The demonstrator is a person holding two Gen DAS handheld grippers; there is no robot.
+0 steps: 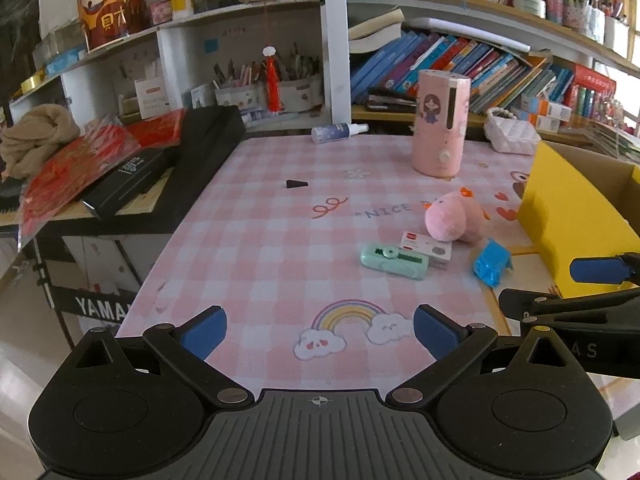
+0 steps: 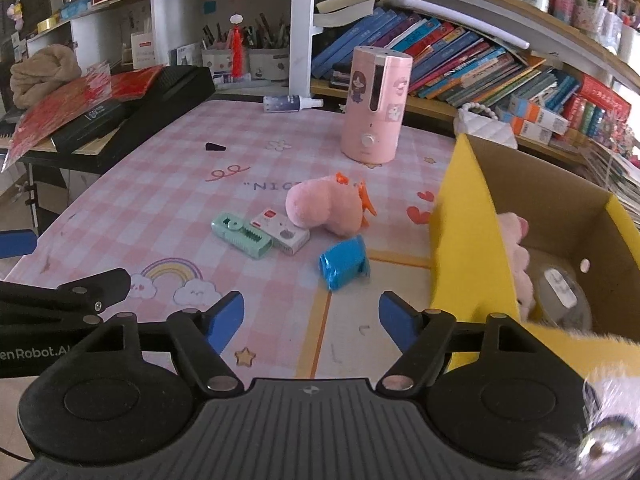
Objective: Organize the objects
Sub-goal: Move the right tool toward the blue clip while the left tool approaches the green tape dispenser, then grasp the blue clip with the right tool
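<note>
the left gripper (image 1: 320, 332) hangs over the near edge of the pink checked table mat (image 1: 256, 240), jaws spread wide with nothing between them, above a rainbow print. the right gripper (image 2: 312, 316) hovers beside it, jaws parted about halfway and empty, over the mat's near edge. just ahead of the right gripper lies a blue crinkly packet (image 2: 344, 262). beyond it a mint green case (image 2: 242, 238) touches a small white box (image 2: 280, 232), and a pink plush toy (image 2: 324, 206) lies just behind them. to the right stands a yellow cardboard box (image 2: 464, 240) holding another plush and a clear round container. a pink humidifier (image 2: 376, 108) stands upright farther back, a spray bottle (image 2: 290, 103) on its side near the shelves.
</note>
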